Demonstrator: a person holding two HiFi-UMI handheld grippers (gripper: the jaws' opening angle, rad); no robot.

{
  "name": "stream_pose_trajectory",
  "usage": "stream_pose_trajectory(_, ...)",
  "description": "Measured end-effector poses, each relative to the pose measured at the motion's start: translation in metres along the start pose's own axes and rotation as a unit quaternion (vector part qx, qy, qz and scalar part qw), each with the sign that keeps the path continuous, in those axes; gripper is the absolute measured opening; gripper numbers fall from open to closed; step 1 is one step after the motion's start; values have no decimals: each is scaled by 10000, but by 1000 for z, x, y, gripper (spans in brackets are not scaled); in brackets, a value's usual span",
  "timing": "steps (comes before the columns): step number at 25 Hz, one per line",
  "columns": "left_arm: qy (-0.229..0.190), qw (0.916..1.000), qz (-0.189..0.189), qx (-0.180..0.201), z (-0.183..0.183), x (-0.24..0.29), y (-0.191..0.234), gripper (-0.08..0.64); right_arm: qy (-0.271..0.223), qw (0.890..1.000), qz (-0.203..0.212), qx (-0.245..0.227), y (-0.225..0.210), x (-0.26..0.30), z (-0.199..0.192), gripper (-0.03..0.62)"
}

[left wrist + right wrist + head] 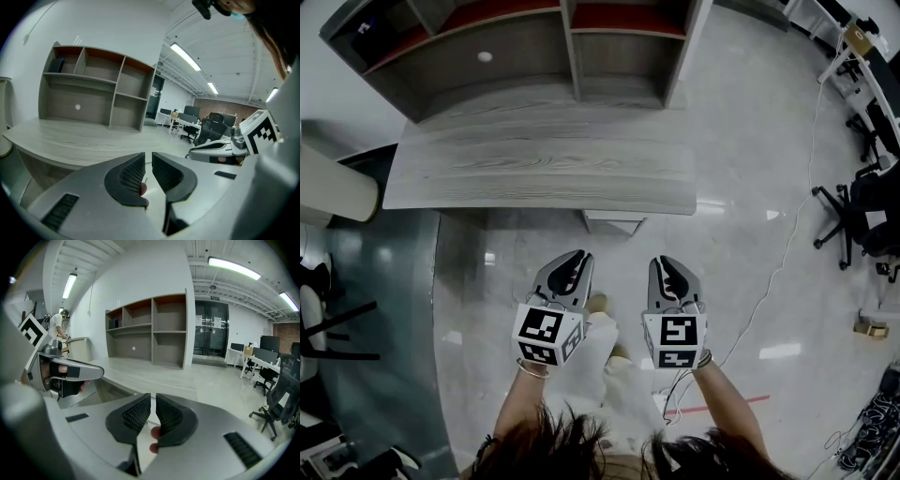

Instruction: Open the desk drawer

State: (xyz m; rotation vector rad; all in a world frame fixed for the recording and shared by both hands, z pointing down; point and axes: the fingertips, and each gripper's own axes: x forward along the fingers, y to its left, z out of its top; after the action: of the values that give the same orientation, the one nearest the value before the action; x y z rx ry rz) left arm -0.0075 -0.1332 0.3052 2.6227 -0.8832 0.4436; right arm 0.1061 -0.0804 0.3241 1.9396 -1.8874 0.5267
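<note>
Head view puts the drawer (614, 223) as a small pale box front tucked under the near edge of the desk (534, 169), a little right of its middle. Only its front and top lip show, and no handle can be made out from above. The left gripper (577, 257) and the right gripper (667, 263) hang side by side over the glossy floor (741, 281), well short of the drawer and pointing towards it. Each one's own view shows its ribbed pads almost touching, with nothing between them. To do the approach well, I would judge that the right gripper is the better one to use, since the drawer lies almost straight ahead of it. Its jaws need to spread before they arrive. It should go in low, beneath the desk edge, so the pads can close on the drawer's lip or whatever pull is there. The pull should then be straight back and level, because any twist could jam the drawer on its runners. The shelf unit (572, 56) at the back of the desk is well clear and plays no part.
</note>
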Motion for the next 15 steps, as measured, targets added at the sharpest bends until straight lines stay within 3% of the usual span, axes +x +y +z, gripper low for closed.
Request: stream_pose_trajectory(15, 416, 9991, -114, -1, -36, 51, 32, 64, 418, 9988, -108, 227, -20, 61, -32, 50)
